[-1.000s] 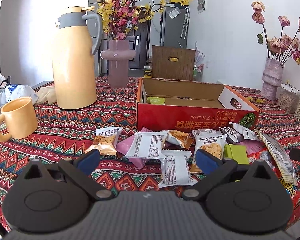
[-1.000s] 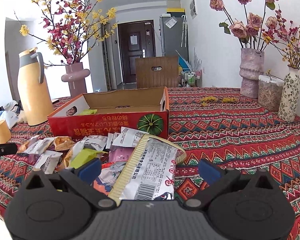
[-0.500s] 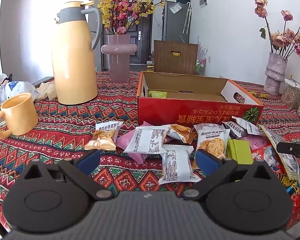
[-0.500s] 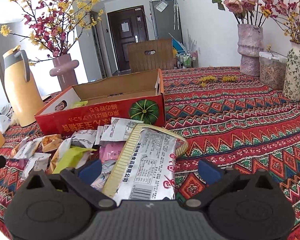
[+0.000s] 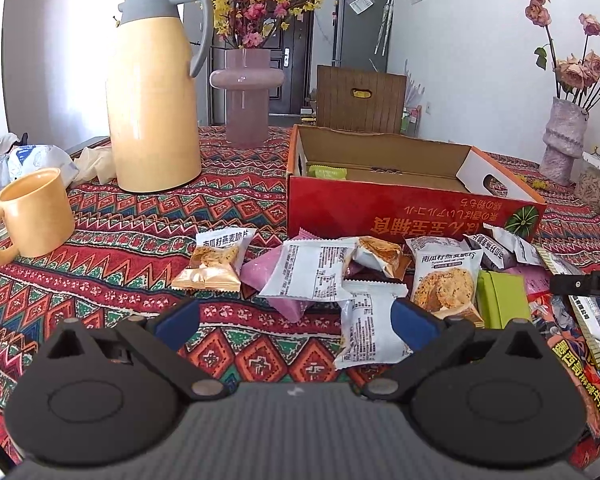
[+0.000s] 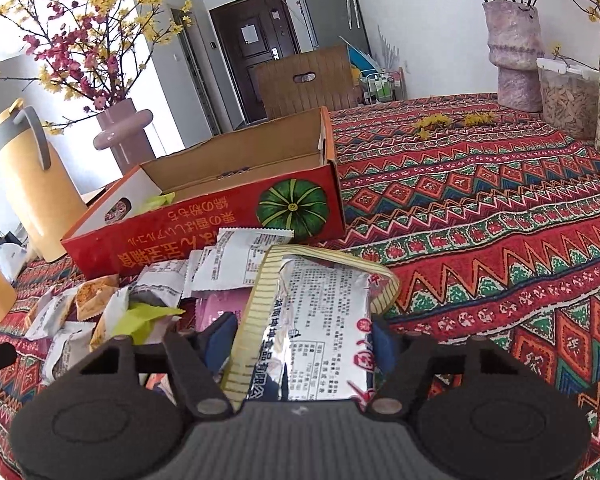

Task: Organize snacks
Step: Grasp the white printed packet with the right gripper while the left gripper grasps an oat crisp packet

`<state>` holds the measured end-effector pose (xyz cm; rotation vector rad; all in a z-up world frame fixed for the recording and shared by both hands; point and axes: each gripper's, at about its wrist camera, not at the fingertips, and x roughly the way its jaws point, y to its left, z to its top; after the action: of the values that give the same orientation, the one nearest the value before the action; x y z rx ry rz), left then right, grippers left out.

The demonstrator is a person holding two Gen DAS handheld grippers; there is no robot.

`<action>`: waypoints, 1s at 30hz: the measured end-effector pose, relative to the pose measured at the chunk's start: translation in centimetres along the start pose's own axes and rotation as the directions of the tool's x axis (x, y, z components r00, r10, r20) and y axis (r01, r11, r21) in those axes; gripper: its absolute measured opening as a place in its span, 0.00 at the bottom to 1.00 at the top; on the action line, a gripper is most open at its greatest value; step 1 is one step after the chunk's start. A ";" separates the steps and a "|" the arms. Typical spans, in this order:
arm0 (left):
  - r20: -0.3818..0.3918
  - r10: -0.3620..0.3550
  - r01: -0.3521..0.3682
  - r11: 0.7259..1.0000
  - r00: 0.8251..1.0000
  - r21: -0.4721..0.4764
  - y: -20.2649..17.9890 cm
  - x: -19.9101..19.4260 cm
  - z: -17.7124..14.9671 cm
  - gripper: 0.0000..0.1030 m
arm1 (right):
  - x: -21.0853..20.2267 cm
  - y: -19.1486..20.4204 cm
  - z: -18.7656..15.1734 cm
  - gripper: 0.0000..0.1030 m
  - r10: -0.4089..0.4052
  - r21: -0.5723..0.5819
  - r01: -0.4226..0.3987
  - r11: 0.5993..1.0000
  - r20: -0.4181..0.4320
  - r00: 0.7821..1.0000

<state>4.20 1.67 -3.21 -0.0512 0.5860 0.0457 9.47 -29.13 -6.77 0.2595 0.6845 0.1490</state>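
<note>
Right wrist view showed my right gripper (image 6: 302, 334) had just been closing, pads now clamped on the big silver packet (image 6: 320, 320) near the table's front edge. I judged it ready to lift toward the red box (image 6: 228, 204); my left gripper (image 5: 296, 316) hung open over the smaller packets (image 5: 364, 276).

1. One red cardboard box (image 5: 404, 216), open-topped
2. One green packet (image 5: 327, 172) inside the box
3. One yellow thermos jug (image 5: 154, 112)
4. One yellow mug (image 5: 36, 214)
5. One mauve vase (image 5: 246, 98) with blossom branches
6. One textured vase (image 5: 562, 140) of dried roses
7. One chair back (image 5: 360, 98) behind the table
8. One large silver snack bag (image 6: 320, 328)
9. Small wrapped snacks (image 5: 312, 272) in an overlapping pile, too jumbled to count exactly
</note>
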 end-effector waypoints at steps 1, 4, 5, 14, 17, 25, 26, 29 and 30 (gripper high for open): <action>-0.003 0.000 0.000 1.000 1.000 -0.001 0.0 0.1 0.0 1.00 | -0.1 -0.1 0.0 0.54 0.004 0.012 -0.004 1.000 0.008 1.000; -0.008 0.002 -0.002 1.000 1.000 -0.004 0.1 0.3 0.0 1.00 | -0.5 -0.3 0.1 0.45 0.002 0.026 -0.003 1.000 0.035 0.999; -0.008 0.002 -0.002 1.000 1.000 -0.004 0.2 0.3 0.0 1.00 | -0.6 -0.4 0.2 0.42 0.003 0.026 -0.004 1.000 0.041 0.999; -0.010 0.017 -0.018 1.000 1.000 -0.017 0.7 0.7 0.3 1.00 | -1.7 -0.3 0.5 0.33 0.011 0.013 -0.012 1.000 0.100 0.995; -0.005 0.031 -0.031 0.999 1.000 -0.026 1.1 0.8 0.6 1.00 | -2.2 -0.2 0.6 0.33 0.008 0.007 -0.009 1.000 0.127 0.992; -0.014 0.100 -0.101 0.993 0.995 -0.063 3.4 1.6 1.2 1.00 | -3.1 -0.9 1.1 0.33 -0.028 0.020 0.025 0.999 0.173 0.985; -0.019 0.104 -0.105 0.993 0.994 -0.059 3.6 1.8 1.3 1.00 | -3.2 -1.0 1.1 0.33 -0.031 0.024 0.027 0.999 0.177 0.984; -0.042 0.125 -0.127 0.991 0.991 -0.033 4.1 2.6 1.4 1.00 | -3.5 -1.5 1.1 0.33 -0.042 0.035 0.036 0.999 0.187 0.982; -0.049 0.132 -0.134 0.991 0.990 -0.029 4.2 2.9 1.4 1.00 | -3.5 -1.6 1.1 0.33 -0.045 0.037 0.039 0.999 0.188 0.981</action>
<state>7.20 6.04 -3.78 -0.0441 0.6355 0.1838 7.59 -31.64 -4.24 0.2873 0.5035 0.0716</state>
